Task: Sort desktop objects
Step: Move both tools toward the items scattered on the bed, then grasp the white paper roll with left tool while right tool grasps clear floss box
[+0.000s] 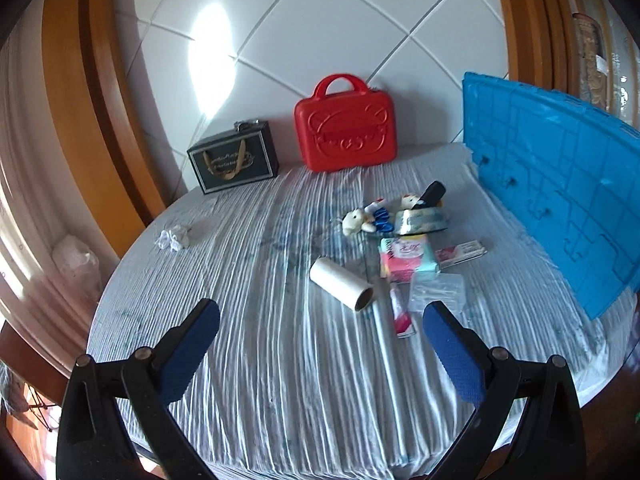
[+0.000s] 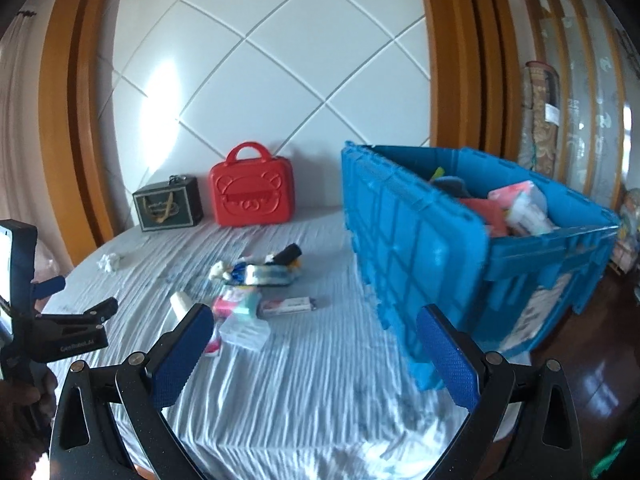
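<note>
Loose objects lie on the striped tablecloth: a white cardboard roll [image 1: 341, 283], a pink and teal tissue pack [image 1: 407, 258], a clear plastic box [image 1: 438, 292], a small tube [image 1: 401, 316], a flat pink packet [image 1: 460, 252], a plush toy [image 1: 356, 221] and a metal bowl [image 1: 420, 222] with a black item in it. My left gripper [image 1: 320, 316] is open and empty, above the cloth short of the roll. My right gripper [image 2: 314, 320] is open and empty, beside the blue crate [image 2: 460, 264], which holds several items. The left gripper also shows in the right wrist view [image 2: 80, 320].
A red bear-face case [image 1: 346, 128] and a dark gift box [image 1: 234, 162] stand against the back wall. A crumpled white tissue [image 1: 172, 238] lies at the left. The blue crate's hanging lid [image 1: 552, 196] walls the right side. The round table's edge [image 1: 100, 320] curves at the left.
</note>
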`<state>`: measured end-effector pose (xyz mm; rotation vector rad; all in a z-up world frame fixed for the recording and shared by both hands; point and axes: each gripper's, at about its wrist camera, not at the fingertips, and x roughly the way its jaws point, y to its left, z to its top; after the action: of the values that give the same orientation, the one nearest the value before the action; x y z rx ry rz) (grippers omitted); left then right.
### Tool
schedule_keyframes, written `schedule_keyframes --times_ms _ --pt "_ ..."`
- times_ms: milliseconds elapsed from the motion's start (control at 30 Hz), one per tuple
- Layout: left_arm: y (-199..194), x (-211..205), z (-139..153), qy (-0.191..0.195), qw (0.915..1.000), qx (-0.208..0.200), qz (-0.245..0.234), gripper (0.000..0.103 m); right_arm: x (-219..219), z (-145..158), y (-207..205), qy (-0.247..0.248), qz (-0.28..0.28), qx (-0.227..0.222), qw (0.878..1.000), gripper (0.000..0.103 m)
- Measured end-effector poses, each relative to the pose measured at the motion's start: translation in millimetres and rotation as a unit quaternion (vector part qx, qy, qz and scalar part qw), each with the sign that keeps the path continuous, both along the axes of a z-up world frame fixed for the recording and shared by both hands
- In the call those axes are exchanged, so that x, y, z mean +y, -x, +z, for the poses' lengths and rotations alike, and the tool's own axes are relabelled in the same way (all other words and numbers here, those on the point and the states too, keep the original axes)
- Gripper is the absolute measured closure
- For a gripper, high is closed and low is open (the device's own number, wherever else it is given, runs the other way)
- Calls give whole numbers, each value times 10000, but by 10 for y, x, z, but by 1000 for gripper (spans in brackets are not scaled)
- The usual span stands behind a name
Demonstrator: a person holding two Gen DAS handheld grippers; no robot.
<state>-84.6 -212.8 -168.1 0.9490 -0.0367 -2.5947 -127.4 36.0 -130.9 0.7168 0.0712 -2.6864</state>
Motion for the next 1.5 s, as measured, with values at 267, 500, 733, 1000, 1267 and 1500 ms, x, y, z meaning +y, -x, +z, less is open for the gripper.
schedule_keyframes --times_ms 267,500,733,1000,1267,1500 --pt "697 -645 -491 -308 9973 -662 -38 0 -961 -665 974 -397 905 -752 9923 0" --pt "1264 -847 -961 -1135 9855 -1242 -208 0 -1315 -1286 1520 -990 1809 -1241 9706 0" --pt "1697 -997 -1421 -2157 9616 -1594 583 0 -1382 -1746 2052 -1210 2454 -1738 9460 3" --pt "1864 -1074 -1788 -2916 9269 -1674 1665 7 -1474 -2022 2334 -1372 3279 -1839 9164 7" --pt "2001 -1023 -1851 -3037 9271 -1760 1316 30 -1553 -2240 2436 -1282 3860 -2194 8868 15" --pt "1961 -1075 -1844 -3078 9282 -1826 1015 30 -1722 -2318 2250 -1882 4389 -2221 8501 21"
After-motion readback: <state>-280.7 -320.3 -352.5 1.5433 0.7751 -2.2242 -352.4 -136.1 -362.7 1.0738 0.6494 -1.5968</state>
